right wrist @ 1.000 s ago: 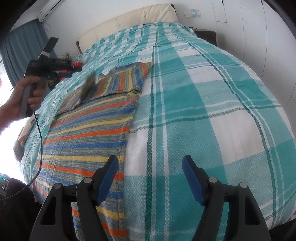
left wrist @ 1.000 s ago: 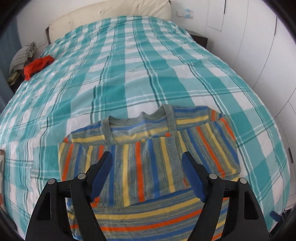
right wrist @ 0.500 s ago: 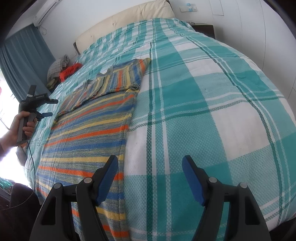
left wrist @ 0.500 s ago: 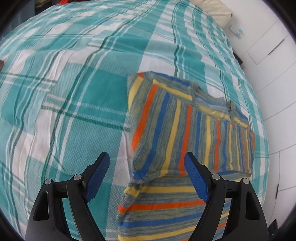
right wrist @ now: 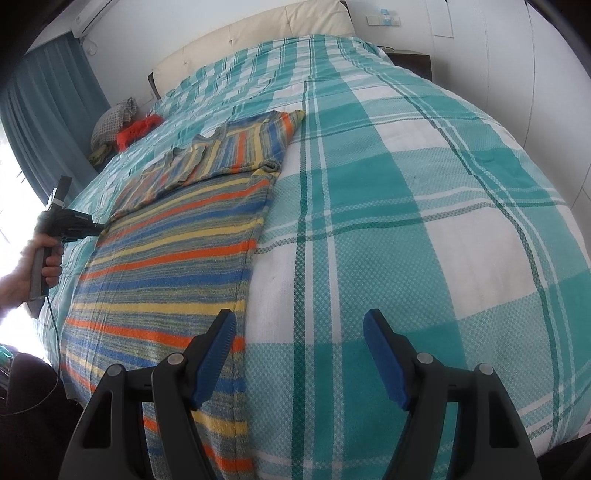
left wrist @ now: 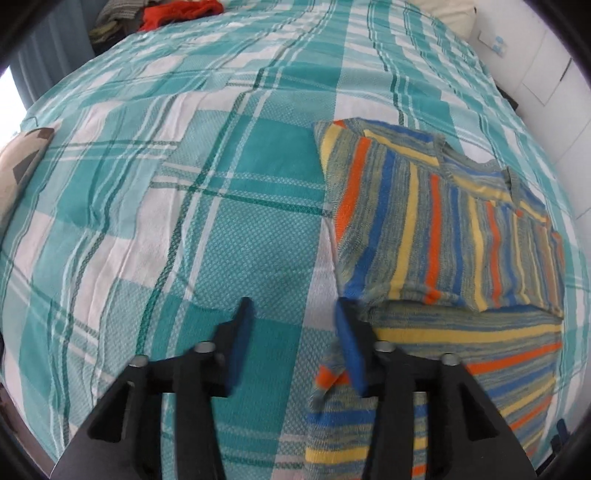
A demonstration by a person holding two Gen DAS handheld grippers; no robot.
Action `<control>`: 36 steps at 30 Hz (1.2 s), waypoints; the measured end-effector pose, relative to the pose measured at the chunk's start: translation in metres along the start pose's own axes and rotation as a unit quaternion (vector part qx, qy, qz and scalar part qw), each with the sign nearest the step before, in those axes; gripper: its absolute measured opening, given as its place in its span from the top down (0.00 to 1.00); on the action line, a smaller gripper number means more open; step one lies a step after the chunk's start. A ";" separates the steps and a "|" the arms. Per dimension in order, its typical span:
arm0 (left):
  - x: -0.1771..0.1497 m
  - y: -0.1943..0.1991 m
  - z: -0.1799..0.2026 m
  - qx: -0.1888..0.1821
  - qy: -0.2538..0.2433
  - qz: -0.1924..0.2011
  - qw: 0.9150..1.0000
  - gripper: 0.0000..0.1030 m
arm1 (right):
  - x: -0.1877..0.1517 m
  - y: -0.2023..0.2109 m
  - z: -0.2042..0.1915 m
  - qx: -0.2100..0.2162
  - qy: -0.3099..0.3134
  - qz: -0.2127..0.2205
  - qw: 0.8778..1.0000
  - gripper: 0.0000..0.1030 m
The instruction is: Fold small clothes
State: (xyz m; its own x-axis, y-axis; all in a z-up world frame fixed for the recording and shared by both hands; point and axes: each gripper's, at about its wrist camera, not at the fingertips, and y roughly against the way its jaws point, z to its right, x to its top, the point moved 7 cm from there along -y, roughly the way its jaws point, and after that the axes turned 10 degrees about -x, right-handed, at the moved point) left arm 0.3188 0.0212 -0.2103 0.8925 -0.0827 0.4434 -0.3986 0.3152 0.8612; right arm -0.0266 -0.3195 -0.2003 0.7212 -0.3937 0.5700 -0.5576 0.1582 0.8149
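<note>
A striped shirt (left wrist: 443,229) in blue, orange, yellow and grey lies flat on the bed, its sleeves folded in over the chest. My left gripper (left wrist: 293,332) is open, low at the shirt's left edge, its right finger touching the fabric where a bit of the edge (left wrist: 327,376) is lifted. In the right wrist view the shirt (right wrist: 177,258) stretches away at the left. My right gripper (right wrist: 299,347) is open and empty, its left finger over the shirt's right edge near the hem. The left gripper (right wrist: 92,230) shows there at the shirt's far side, held by a hand.
The bed has a teal and white checked cover (right wrist: 406,184). A red garment (left wrist: 177,11) and other clothes lie at the far left corner (right wrist: 125,125). A cream headboard (right wrist: 258,37) and white walls stand behind. A patterned object (left wrist: 22,162) lies at the bed's left edge.
My left gripper has swung left and down from above the shirt to its left edge, and its jaws have narrowed. My right gripper has hardly moved.
</note>
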 end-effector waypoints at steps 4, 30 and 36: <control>-0.031 0.041 -0.016 -0.012 0.005 0.056 0.998 0.09 | 0.006 0.006 0.009 -0.010 -0.013 0.015 1.000 0.31; -0.133 0.039 -0.088 0.078 -0.013 0.039 0.996 0.00 | -0.017 -0.027 0.071 -0.213 -0.016 0.026 0.977 0.00; -0.133 0.039 -0.088 0.079 -0.015 0.040 0.996 0.00 | -0.017 -0.027 0.070 -0.215 -0.015 0.028 0.976 0.00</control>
State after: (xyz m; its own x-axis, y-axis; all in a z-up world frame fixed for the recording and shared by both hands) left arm 0.2029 0.1279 -0.2575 0.8510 -0.0919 0.5171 -0.4985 0.1688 0.8503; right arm -0.0523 -0.3804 -0.2396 0.6787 -0.3988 0.6167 -0.3669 0.5434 0.7551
